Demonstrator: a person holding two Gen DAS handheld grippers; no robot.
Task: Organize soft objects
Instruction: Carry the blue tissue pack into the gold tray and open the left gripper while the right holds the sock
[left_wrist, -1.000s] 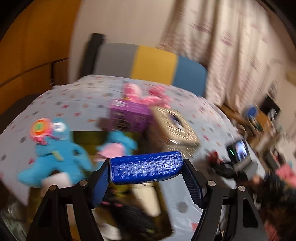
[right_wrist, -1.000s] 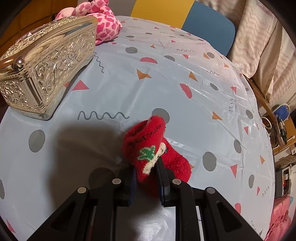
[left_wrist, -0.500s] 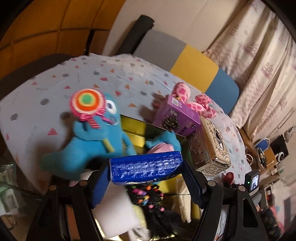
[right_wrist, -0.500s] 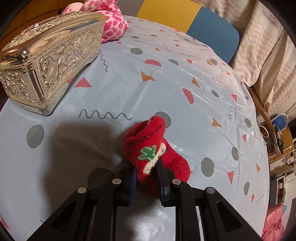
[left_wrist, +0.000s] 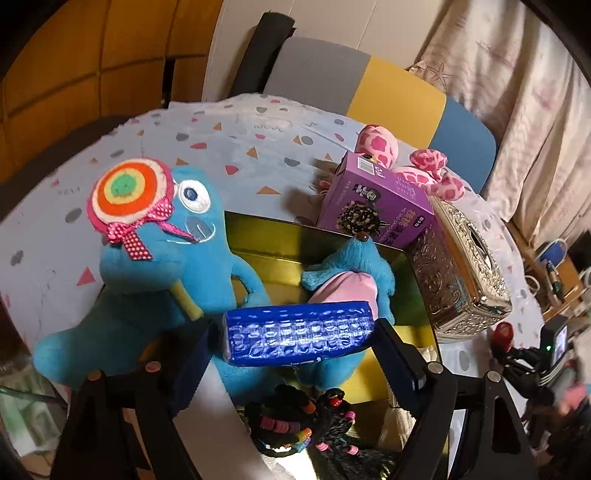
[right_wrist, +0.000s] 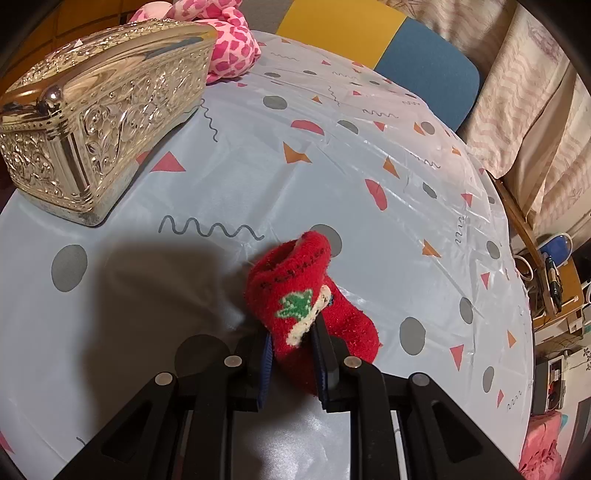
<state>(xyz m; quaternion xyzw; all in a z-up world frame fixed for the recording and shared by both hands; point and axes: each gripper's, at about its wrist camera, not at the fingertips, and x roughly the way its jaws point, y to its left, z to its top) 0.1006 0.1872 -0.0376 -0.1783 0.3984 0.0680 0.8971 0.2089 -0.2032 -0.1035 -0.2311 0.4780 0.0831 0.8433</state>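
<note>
My left gripper (left_wrist: 299, 334) is shut on a shiny blue pouch (left_wrist: 299, 332) and holds it above a gold tray (left_wrist: 317, 236). In the tray lie a blue plush with a lollipop (left_wrist: 155, 240), a smaller blue and pink plush (left_wrist: 351, 280) and a black beaded item (left_wrist: 295, 421). My right gripper (right_wrist: 293, 349) is shut on a red Christmas sock (right_wrist: 299, 295) that rests on the patterned tablecloth (right_wrist: 332, 166). A pink spotted plush (left_wrist: 413, 166) lies behind a purple box (left_wrist: 373, 203); it also shows in the right wrist view (right_wrist: 221, 48).
An ornate silver box (left_wrist: 458, 273) stands to the right of the tray, also visible in the right wrist view (right_wrist: 92, 122). A small camera device (left_wrist: 554, 343) sits at the table's right edge. A striped chair (left_wrist: 369, 88) stands behind the table. Curtains hang at the right.
The left gripper has swung left and steadied over the tray, blue pouch still held. The right gripper has barely moved with the sock.
</note>
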